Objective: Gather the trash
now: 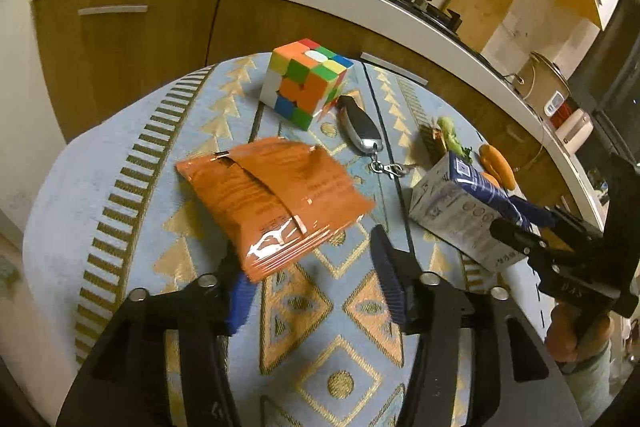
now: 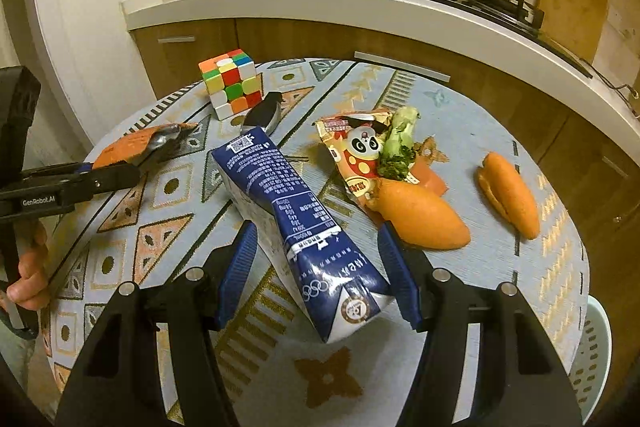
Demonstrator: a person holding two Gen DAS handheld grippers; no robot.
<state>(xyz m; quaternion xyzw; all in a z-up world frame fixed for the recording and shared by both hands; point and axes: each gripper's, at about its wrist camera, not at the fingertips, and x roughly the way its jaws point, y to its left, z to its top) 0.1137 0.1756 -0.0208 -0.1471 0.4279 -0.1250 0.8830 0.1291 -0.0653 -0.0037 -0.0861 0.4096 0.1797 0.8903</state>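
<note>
Orange snack wrapper (image 1: 276,203) lies on the patterned table (image 1: 132,195), its near corner between the spread fingers of the left tongs (image 1: 316,287), not gripped. The right tongs (image 2: 318,267) stand wide open around a blue-and-white carton (image 2: 292,211), beside peels (image 2: 420,215).

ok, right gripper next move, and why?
Probably close on the carton: the right gripper is open, its fingers straddling the carton lying on the table, apparently not yet clamped. The left gripper is open at the orange wrapper.
</note>
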